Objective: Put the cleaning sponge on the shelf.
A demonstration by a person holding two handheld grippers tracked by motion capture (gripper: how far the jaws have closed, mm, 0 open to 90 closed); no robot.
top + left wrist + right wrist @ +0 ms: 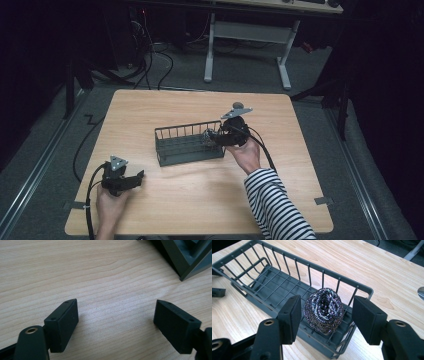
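A dark grey wire basket [182, 131] [308, 264] stands lengthwise in the middle of the wooden table. A round steel-wool scourer [324, 311] [209, 136] lies inside the basket at its right end. My right gripper [327, 300] [218, 138] is open at that end, one jaw on each side of the scourer with small gaps between them. My left gripper [136, 178] [116, 302] is open low over bare wood near the front left, nothing between its jaws. A corner of the basket [190, 262] shows in the left gripper view.
The wooden table [200, 200] has bare wood on all sides of the basket. A small shiny metal object [421, 293] lies on the table beyond my right gripper. Cables [150, 60] and a desk's white legs [284, 65] are on the floor behind.
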